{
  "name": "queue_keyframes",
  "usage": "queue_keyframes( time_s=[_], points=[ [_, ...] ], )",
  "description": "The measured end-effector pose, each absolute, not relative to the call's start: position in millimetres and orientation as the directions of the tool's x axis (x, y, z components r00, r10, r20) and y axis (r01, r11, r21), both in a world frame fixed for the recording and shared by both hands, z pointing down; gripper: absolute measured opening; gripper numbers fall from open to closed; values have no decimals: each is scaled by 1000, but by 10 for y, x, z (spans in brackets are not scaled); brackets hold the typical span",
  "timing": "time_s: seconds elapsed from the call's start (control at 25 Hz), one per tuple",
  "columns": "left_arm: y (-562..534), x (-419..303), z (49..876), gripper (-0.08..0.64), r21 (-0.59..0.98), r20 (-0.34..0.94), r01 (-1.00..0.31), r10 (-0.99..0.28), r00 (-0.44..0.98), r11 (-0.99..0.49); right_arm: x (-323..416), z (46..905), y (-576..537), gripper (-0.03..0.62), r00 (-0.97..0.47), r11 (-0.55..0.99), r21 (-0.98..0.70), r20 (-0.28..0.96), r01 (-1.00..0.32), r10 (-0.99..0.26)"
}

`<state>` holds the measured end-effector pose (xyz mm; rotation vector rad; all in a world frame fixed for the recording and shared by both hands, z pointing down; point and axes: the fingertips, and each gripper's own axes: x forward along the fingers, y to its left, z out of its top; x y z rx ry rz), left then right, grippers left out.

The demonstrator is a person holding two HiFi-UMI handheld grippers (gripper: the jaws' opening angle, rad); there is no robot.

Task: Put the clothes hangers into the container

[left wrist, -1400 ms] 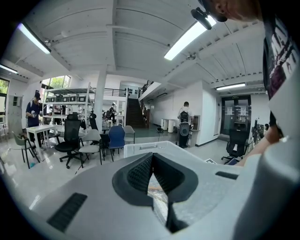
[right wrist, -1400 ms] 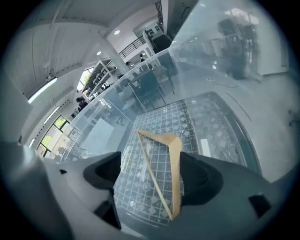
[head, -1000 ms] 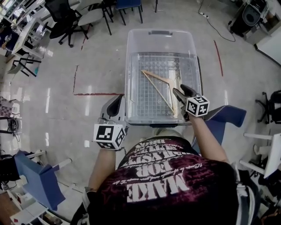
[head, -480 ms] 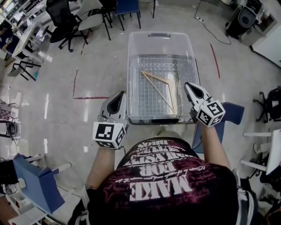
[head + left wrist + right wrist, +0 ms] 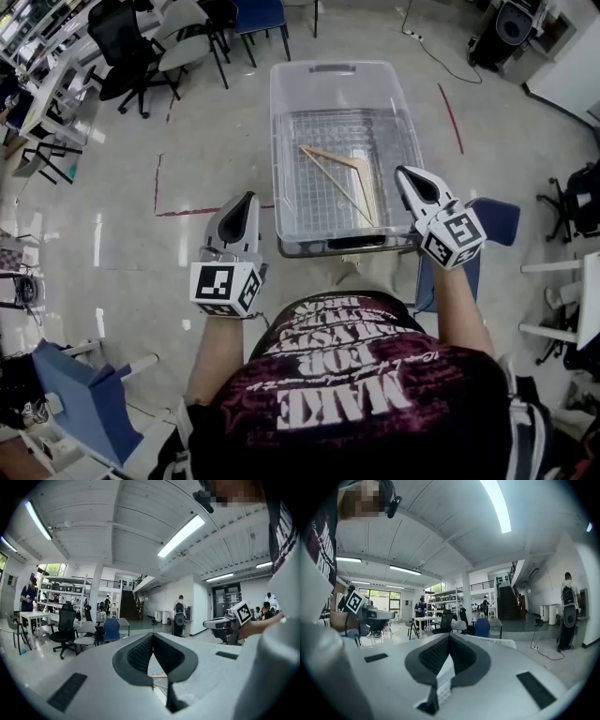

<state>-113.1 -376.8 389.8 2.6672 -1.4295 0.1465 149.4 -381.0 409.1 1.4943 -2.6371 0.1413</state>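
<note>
A clear plastic container (image 5: 339, 89) stands on the floor in front of me in the head view. Wooden clothes hangers (image 5: 345, 183) lie flat on its gridded bottom, forming a triangle; whether that is one or two I cannot tell. My left gripper (image 5: 248, 197) hangs just outside the container's left wall, jaws shut and empty. My right gripper (image 5: 403, 172) hovers over the right rim, also shut with nothing in it. In the left gripper view the pads meet at the tip (image 5: 152, 634). The right gripper view shows the same (image 5: 449, 637).
Office chairs (image 5: 150, 52) stand at the far left. One blue chair (image 5: 84, 403) is near my left side, another (image 5: 495, 220) just right of the container. Red tape (image 5: 187, 211) marks the floor. A black speaker (image 5: 511, 23) and a white table (image 5: 586, 300) are at the right.
My right gripper was over the hangers inside the container with jaws apart; it has shut and drawn back to the right rim. The hangers stay on the bottom. The left gripper has barely moved.
</note>
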Motion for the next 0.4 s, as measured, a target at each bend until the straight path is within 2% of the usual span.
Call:
queue_keyframes(
  time_s=[0.4],
  points=[
    [-3609, -1452, 3964, 6, 82, 142, -831, -819, 556, -550, 1143, 3919, -3710, 3, -520, 521, -17, 117, -853, -846]
  ],
)
